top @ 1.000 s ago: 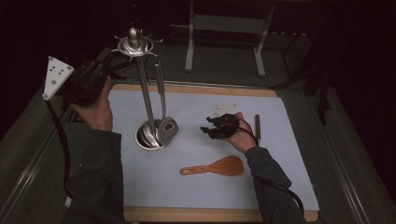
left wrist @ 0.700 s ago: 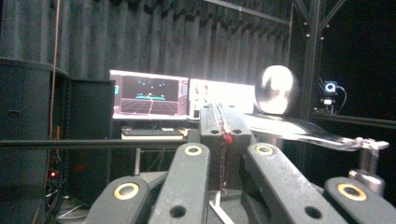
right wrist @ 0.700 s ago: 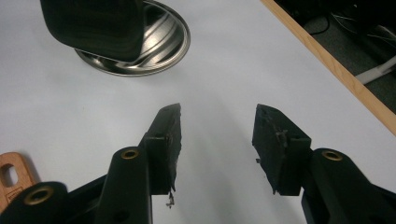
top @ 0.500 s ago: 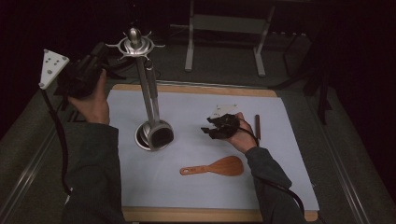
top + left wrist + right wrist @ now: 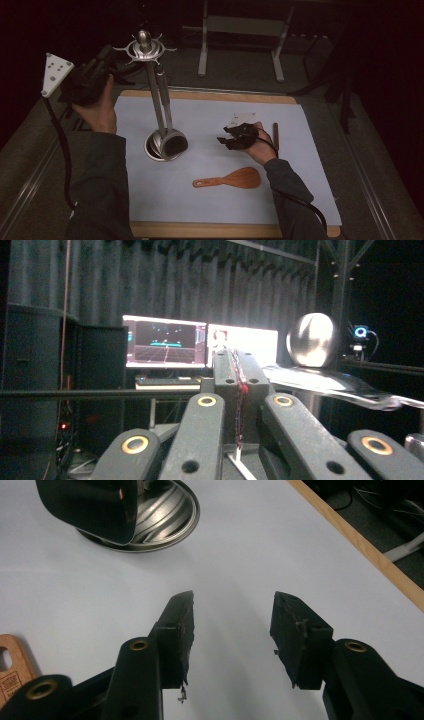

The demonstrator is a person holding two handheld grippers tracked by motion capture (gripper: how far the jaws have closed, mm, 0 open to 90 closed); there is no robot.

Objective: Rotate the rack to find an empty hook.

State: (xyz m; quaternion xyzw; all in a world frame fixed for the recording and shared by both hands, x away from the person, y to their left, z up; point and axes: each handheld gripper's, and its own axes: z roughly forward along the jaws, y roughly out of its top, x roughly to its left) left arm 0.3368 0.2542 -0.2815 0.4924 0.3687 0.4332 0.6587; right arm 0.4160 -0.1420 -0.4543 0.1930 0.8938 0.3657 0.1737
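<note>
A metal utensil stand [image 5: 145, 47] rises from a round base [image 5: 151, 150] on the white mat [image 5: 210, 205]. A metal-handled utensil [image 5: 164, 95] hangs from it, its black head [image 5: 175, 144] down by the base. My left gripper [image 5: 107, 57] is held high, left of the stand's top and apart from it, jaws together. In the left gripper view my left gripper [image 5: 235, 357] points past the stand's ball top [image 5: 312, 340]. My right gripper [image 5: 227, 136] rests low over the mat, open and empty. The right gripper view has my right gripper [image 5: 232, 612] facing the black head [image 5: 90, 507].
A wooden rice paddle [image 5: 232, 178] lies on the mat just in front of my right hand, and its handle end [image 5: 12, 667] appears in the right gripper view. A thin brown stick [image 5: 275, 136] lies right of that hand. The board's wooden edge [image 5: 200, 230] runs along the front.
My left gripper has let go of the utensil's handle at the stand's top and drawn back to the left. The utensil now hangs straight down. The right gripper has stayed put.
</note>
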